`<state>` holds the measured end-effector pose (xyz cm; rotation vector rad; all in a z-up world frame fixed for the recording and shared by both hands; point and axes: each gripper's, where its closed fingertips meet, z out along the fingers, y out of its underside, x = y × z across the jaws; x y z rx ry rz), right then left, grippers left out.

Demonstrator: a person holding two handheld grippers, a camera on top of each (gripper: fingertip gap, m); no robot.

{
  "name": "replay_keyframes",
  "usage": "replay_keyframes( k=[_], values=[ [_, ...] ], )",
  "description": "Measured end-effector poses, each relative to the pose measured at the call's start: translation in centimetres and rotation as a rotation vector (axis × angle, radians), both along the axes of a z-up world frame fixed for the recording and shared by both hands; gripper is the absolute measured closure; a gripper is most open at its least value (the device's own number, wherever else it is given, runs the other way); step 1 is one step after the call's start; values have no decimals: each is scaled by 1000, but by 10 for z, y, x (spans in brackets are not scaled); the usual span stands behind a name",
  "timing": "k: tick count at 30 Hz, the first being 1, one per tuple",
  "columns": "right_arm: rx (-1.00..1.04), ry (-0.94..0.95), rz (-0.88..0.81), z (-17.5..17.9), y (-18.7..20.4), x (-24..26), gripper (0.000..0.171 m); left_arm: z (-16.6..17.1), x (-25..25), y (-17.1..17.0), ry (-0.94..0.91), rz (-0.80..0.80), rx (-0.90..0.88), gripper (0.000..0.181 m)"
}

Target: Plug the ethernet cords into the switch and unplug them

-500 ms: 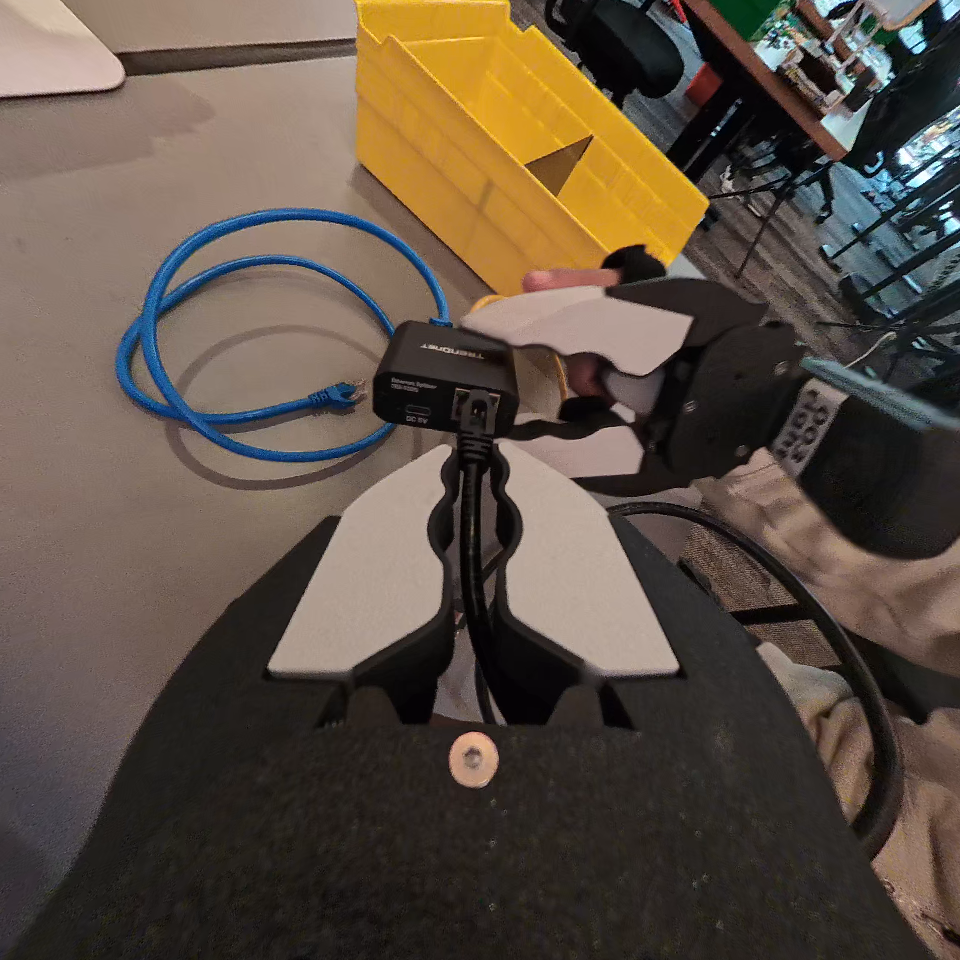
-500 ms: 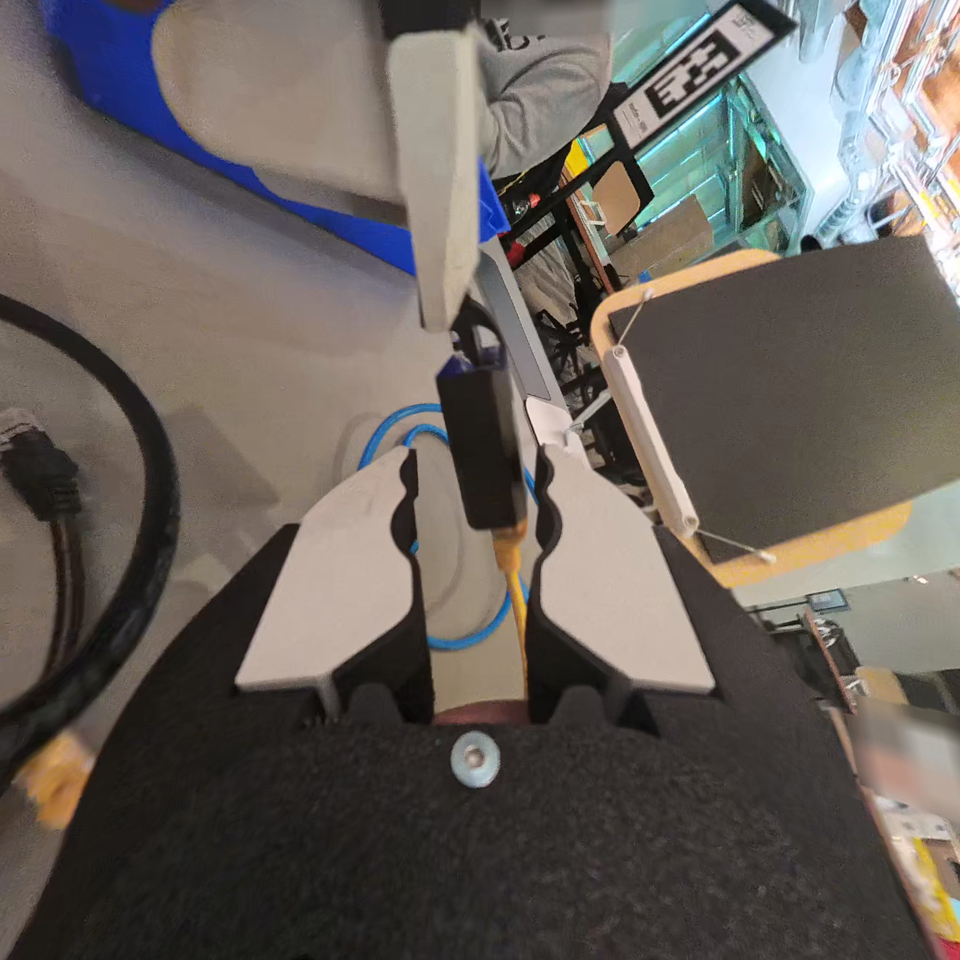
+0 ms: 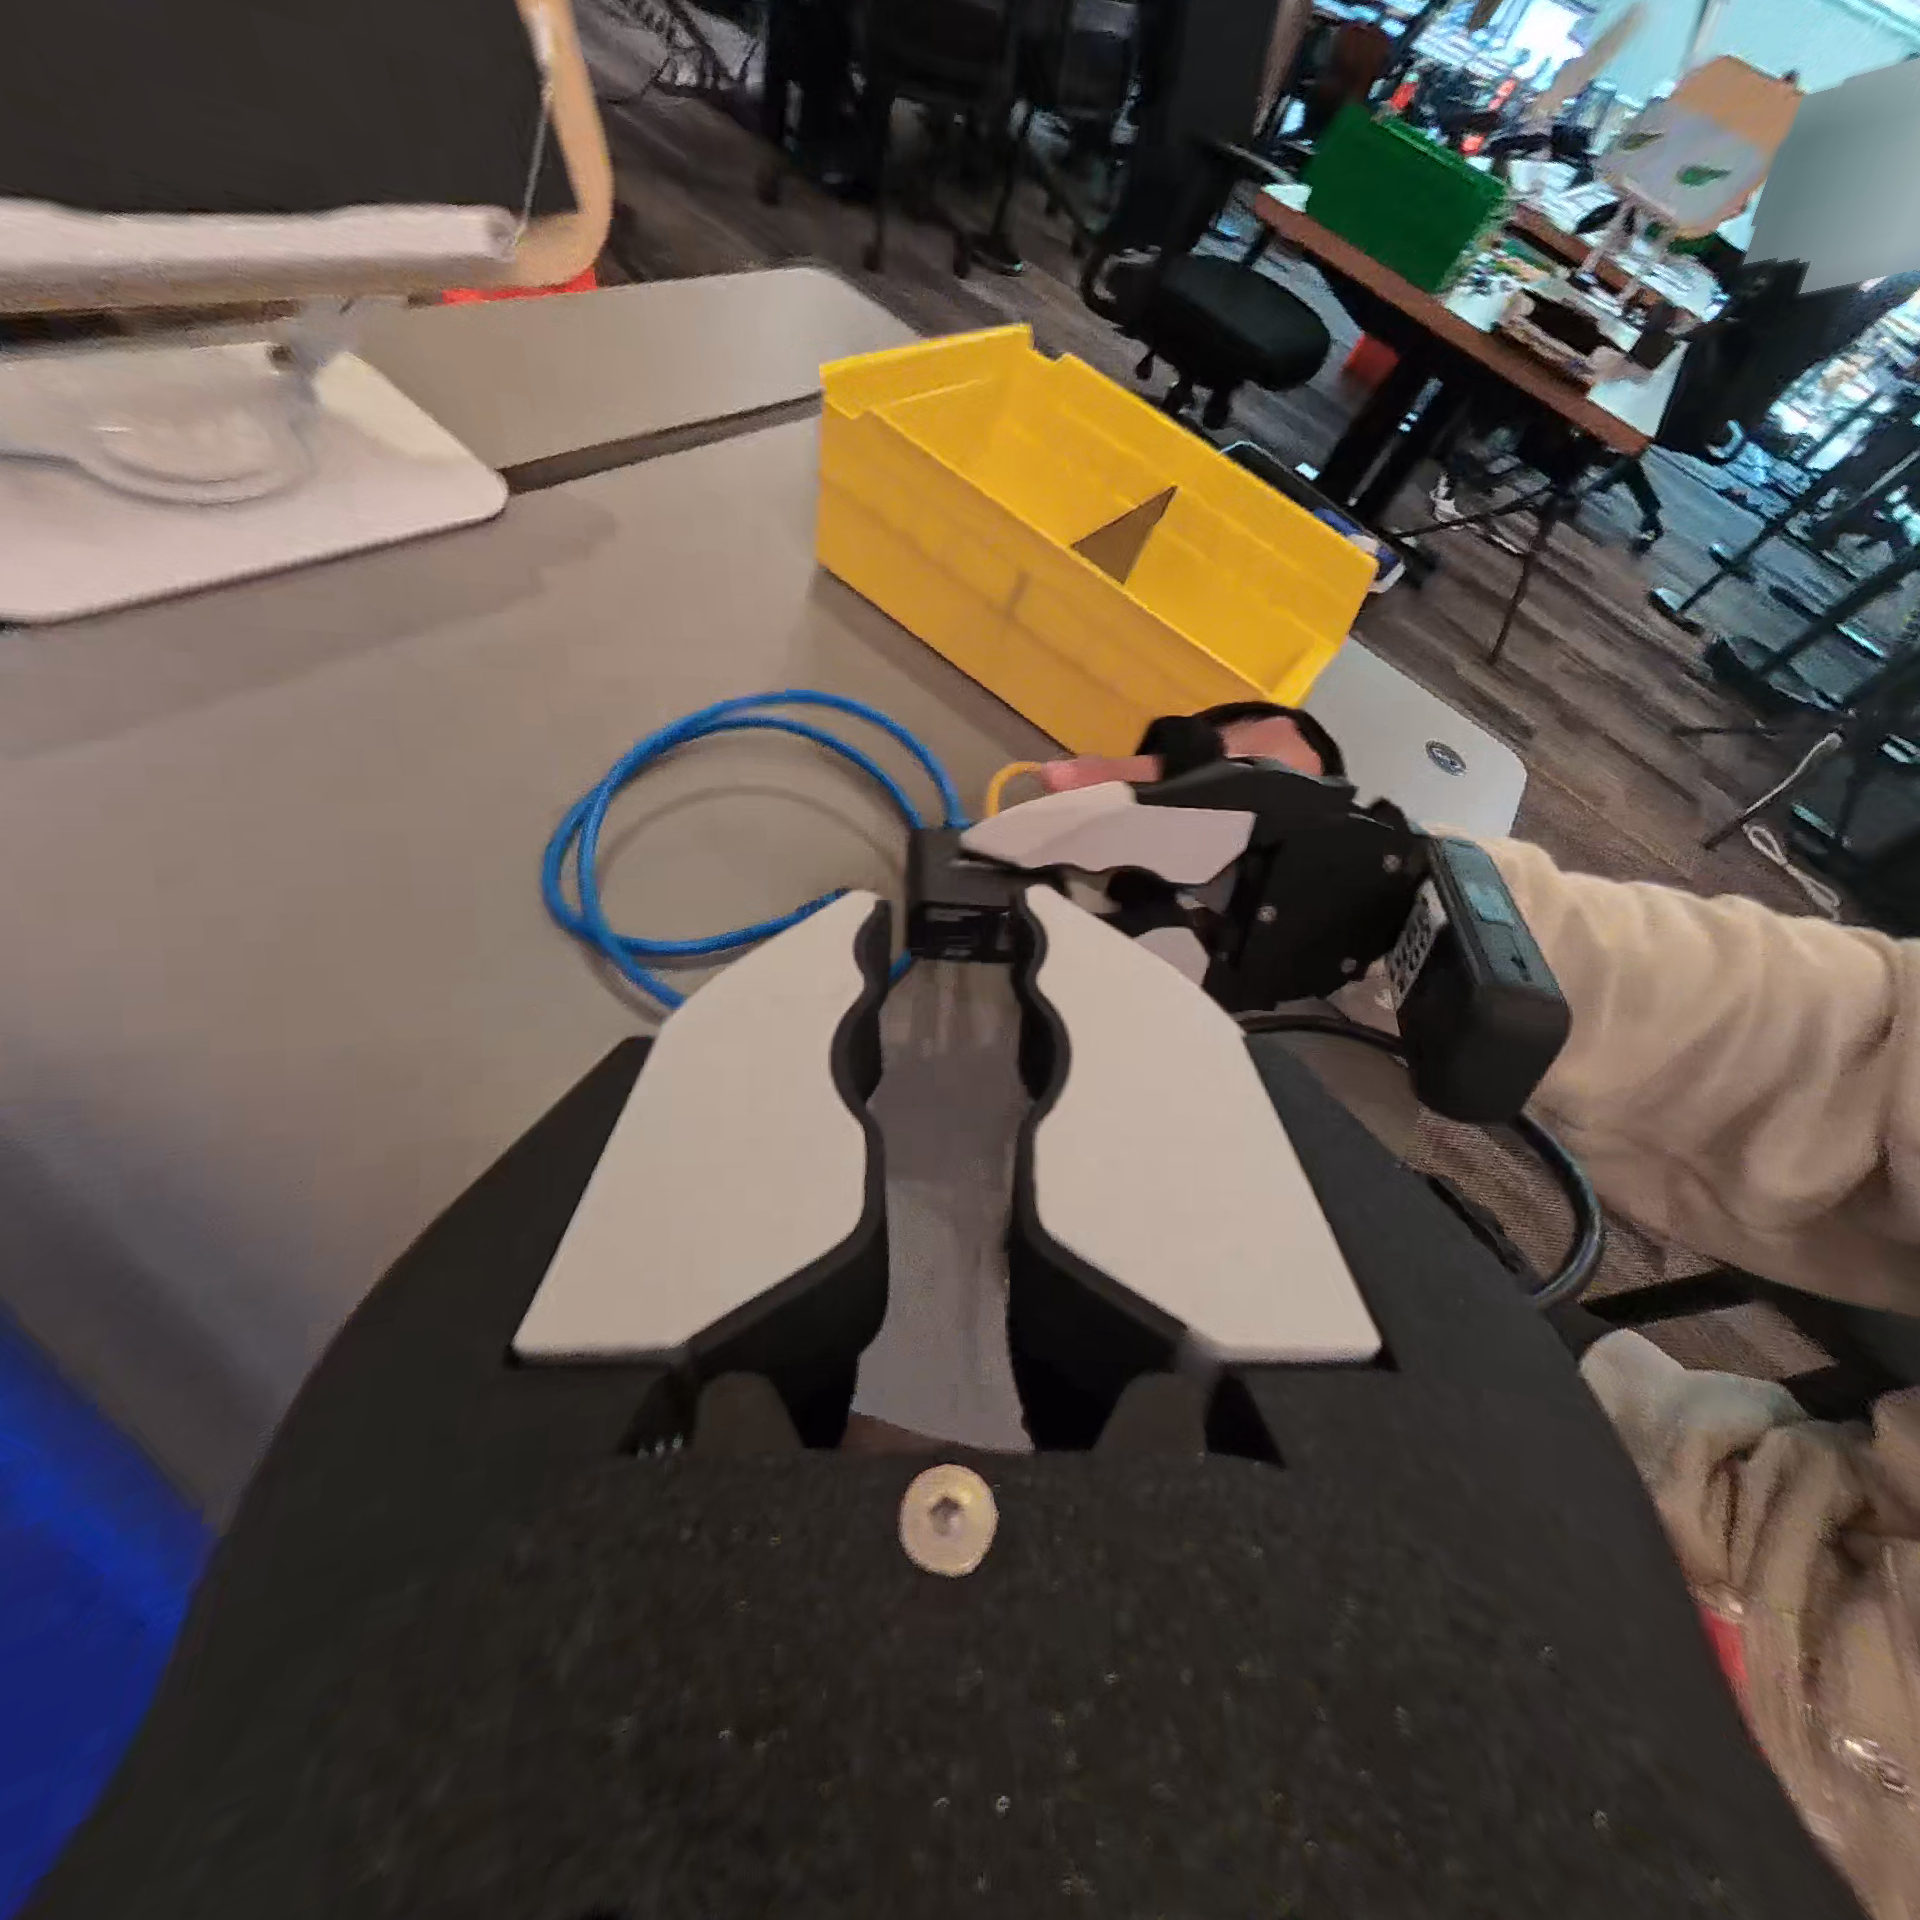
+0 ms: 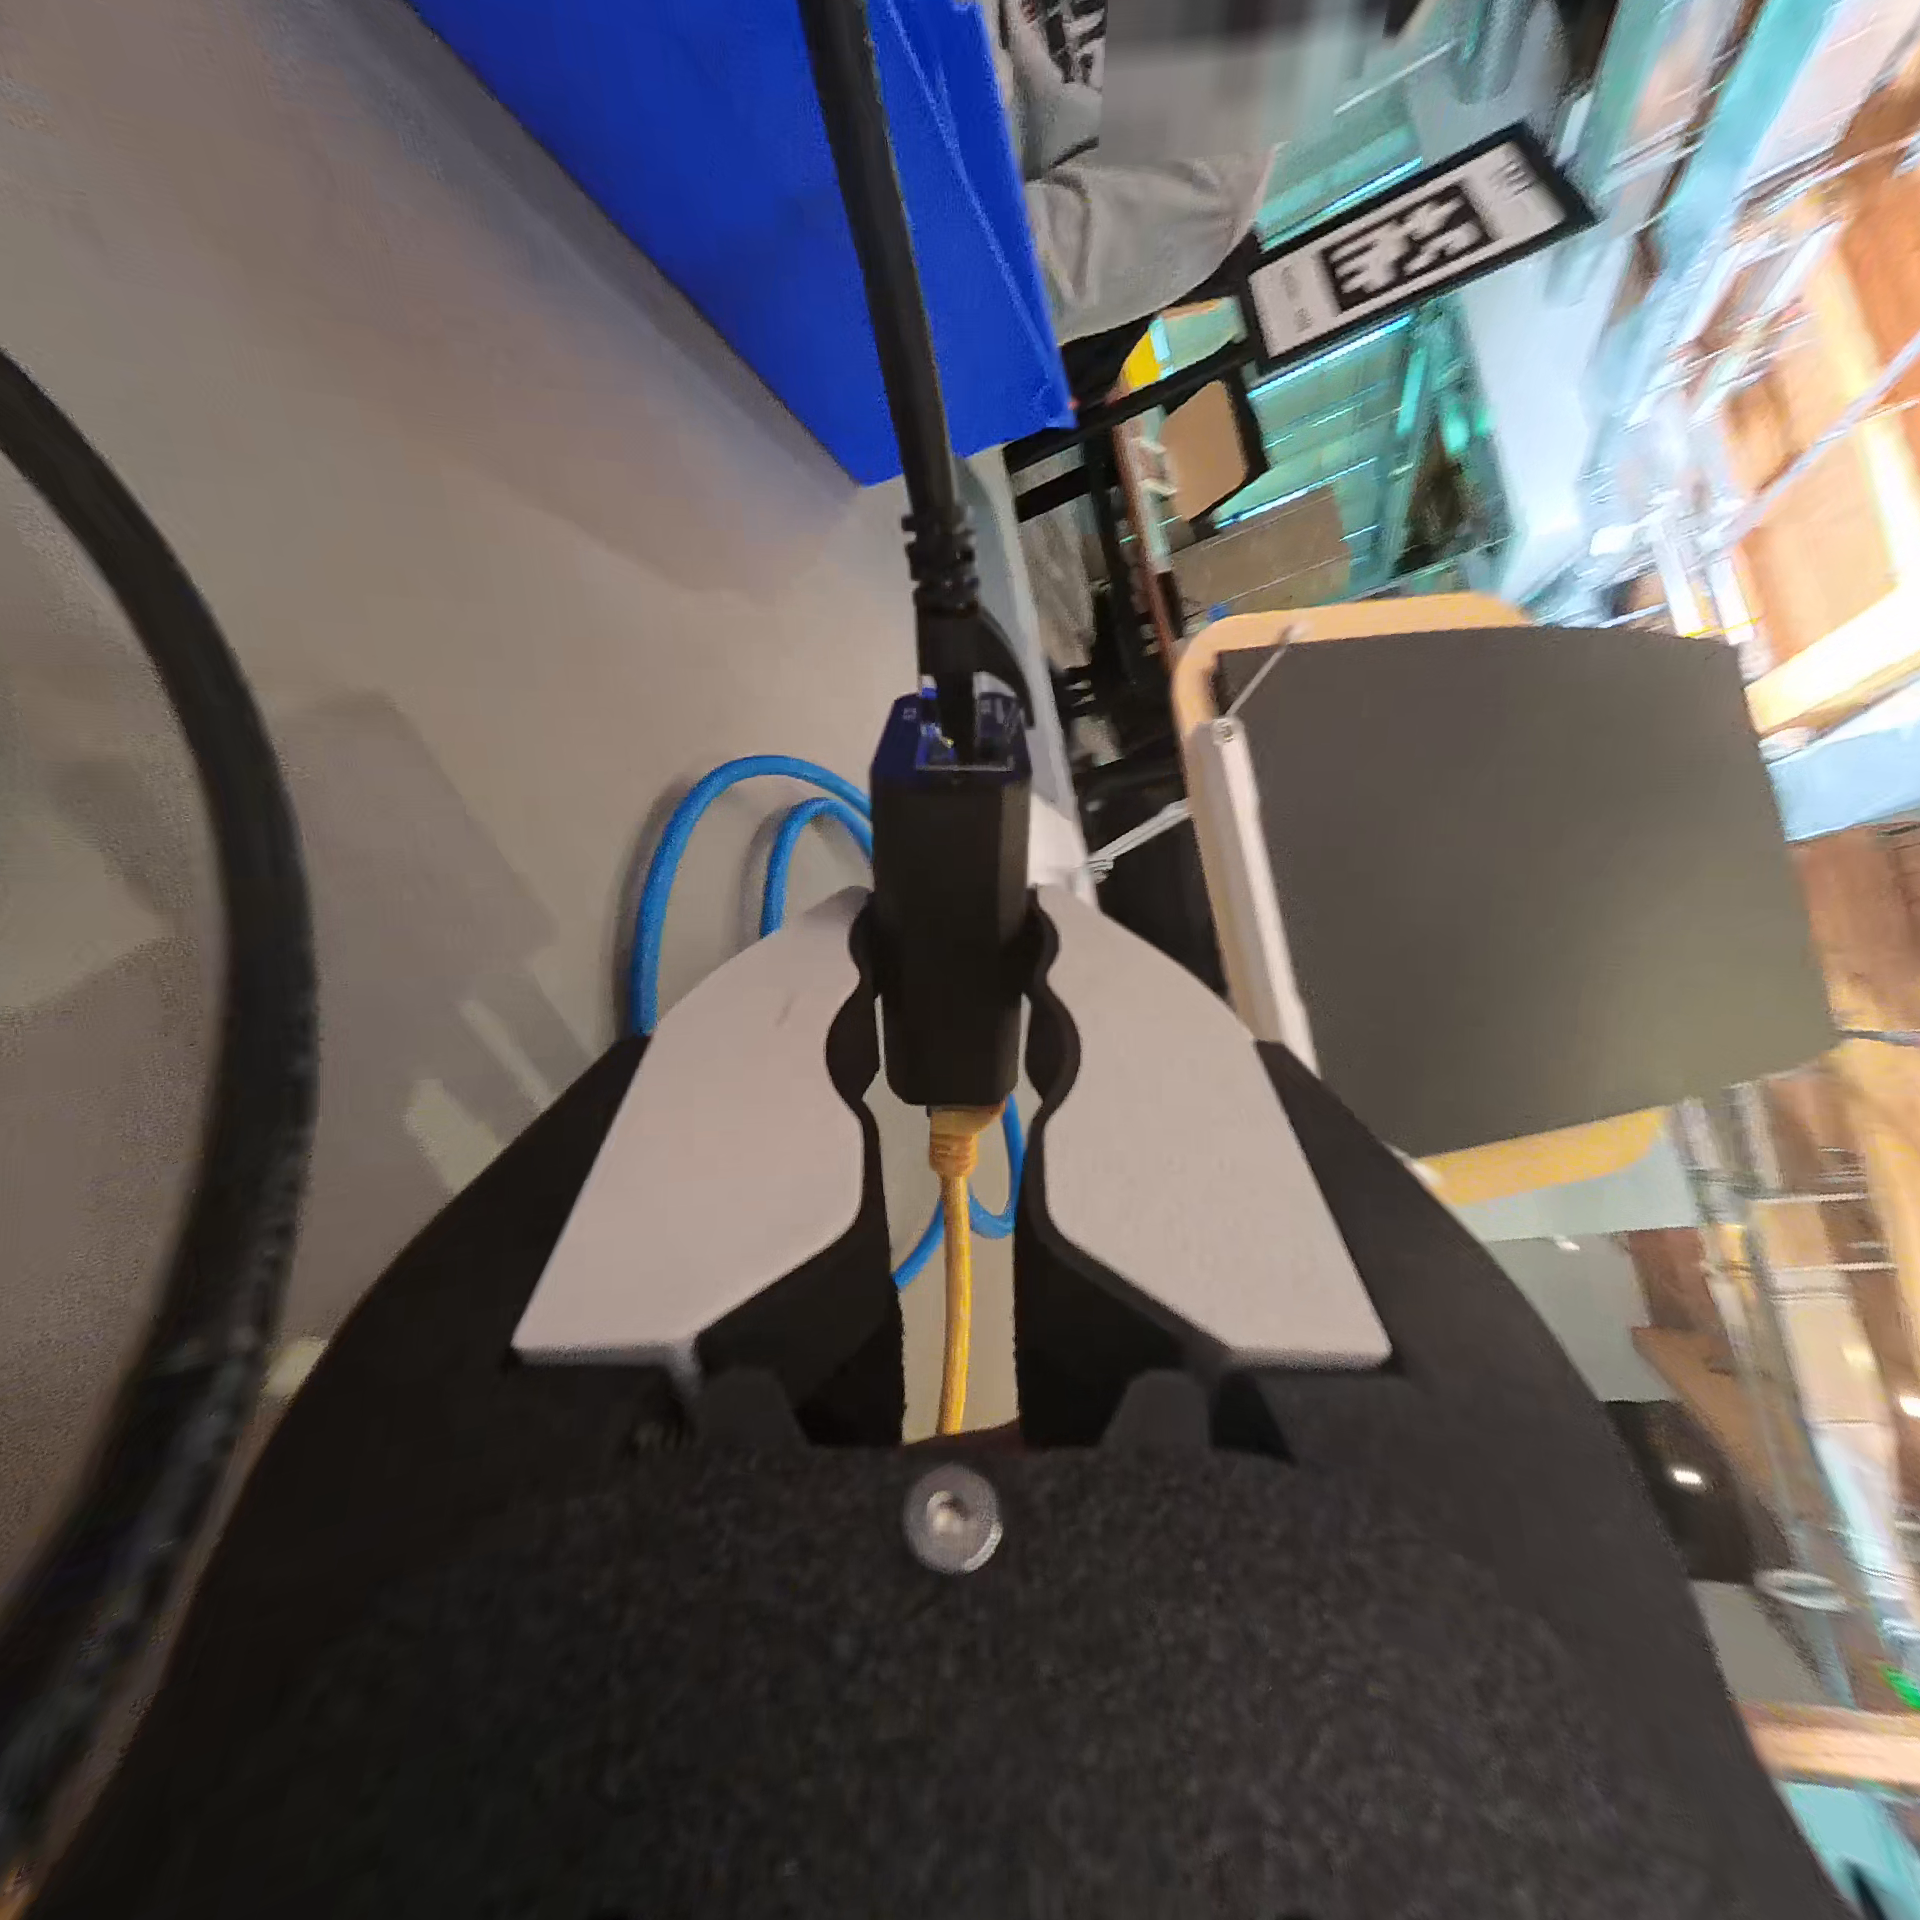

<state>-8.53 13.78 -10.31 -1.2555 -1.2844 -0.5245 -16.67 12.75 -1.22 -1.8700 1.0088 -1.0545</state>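
In the right wrist view my right gripper (image 4: 951, 914) is shut on the small black switch (image 4: 951, 935). A black ethernet cord (image 4: 940, 582) is plugged into the switch's far end. A yellow cord (image 4: 954, 1247) is plugged into its near end and runs back between my fingers. In the left wrist view my left gripper (image 3: 948, 920) is open and empty, its tips just short of the switch (image 3: 956, 920). The right gripper (image 3: 987, 873) holds the switch from the right there. A loose blue cord (image 3: 644, 831) lies coiled on the table; it also shows in the right wrist view (image 4: 717, 831).
A yellow bin (image 3: 1039, 540) stands on the grey table (image 3: 312, 779) behind the switch. A blue bin (image 4: 779, 208) and a thick black cable (image 4: 208, 831) are near the right gripper. A white stand base (image 3: 208, 499) sits far left. A person's sleeve (image 3: 1714, 1091) comes in from the right. My hands' fingertips stand some 12 cm from each other. The white stand base (image 3: 208, 499) sits 40 cm or so from the ends of my right fingers.
My left gripper has let go of the black cord, opened and drawn back from the switch. The cord stays plugged in. The switch sits deeper between my right gripper's fingers.
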Motion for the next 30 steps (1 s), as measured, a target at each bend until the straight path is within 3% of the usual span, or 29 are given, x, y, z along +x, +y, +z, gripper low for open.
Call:
replay_keyframes(
  k=[3, 6, 9, 13, 19, 30],
  values=[
    [180, -44, -2, 6, -12, -2, 147, -20, 2, -11, 4, -58, -200, 148],
    [271, 5, 8, 7, -22, -2, 147, -62, 23, -37, 59, -176, -431, 130],
    [341, -2, 8, 12, -29, 3, 147, -87, 43, -60, 25, -268, -658, 131],
    [371, -48, 27, 7, -34, 2, 147, -74, 64, -69, -175, -342, -848, 146],
    [362, -12, -2, 12, -30, 10, 147, -72, 69, -68, -192, -300, -851, 167],
    [396, -74, -3, 8, -30, 7, 147, -77, 68, -61, -193, -230, -868, 167]
  ],
)
